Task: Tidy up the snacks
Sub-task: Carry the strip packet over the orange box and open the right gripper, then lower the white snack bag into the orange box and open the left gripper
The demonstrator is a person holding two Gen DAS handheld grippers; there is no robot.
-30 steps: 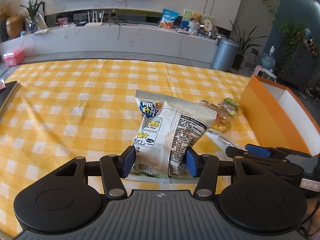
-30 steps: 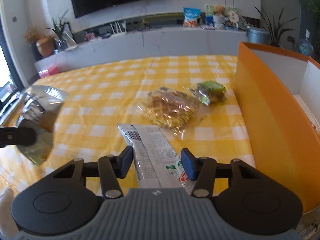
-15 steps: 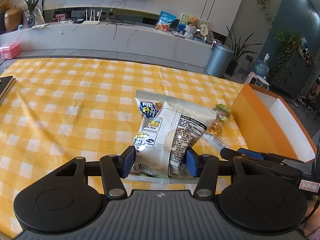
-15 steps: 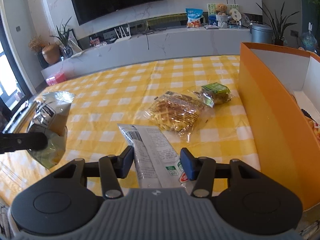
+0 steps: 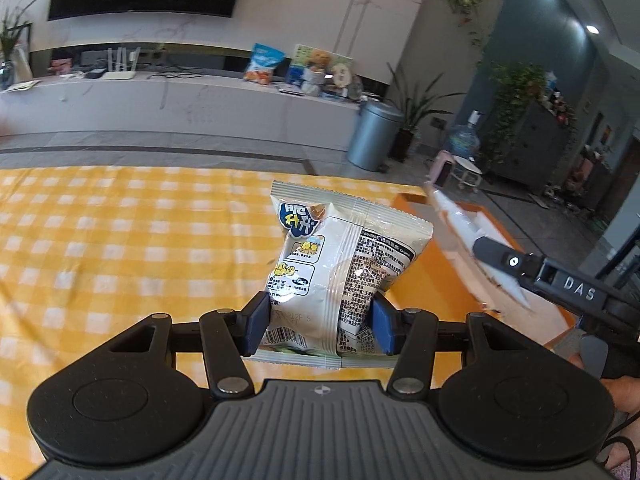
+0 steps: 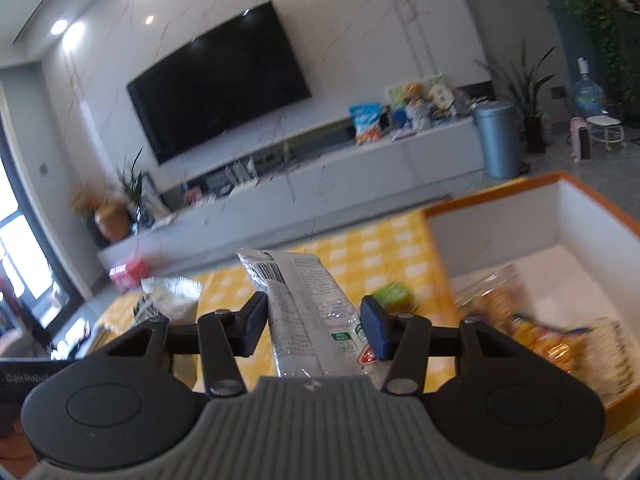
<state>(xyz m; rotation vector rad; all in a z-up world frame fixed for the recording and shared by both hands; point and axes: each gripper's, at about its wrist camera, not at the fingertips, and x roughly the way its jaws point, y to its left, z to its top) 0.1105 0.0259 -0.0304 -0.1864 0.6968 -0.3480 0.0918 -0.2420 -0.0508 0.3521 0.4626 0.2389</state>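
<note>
left gripper (image 5: 318,326) jaws clamped low on puffy white packet (image 5: 340,268) — light, crushable | right gripper (image 6: 314,326) jaws clamped on long wrapper (image 6: 308,312) beside orange box (image 6: 532,216) — limp, slippery

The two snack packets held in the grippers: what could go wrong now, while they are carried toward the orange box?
1. The right gripper holds the long packet near one end; most of it sticks out, so it may slip or swing.
2. The left gripper squeezes a puffy bag low down; it could crush the contents or lose the bag.
3. The orange box already holds snacks, and both grippers are close together, so they may collide at the rim.
</note>
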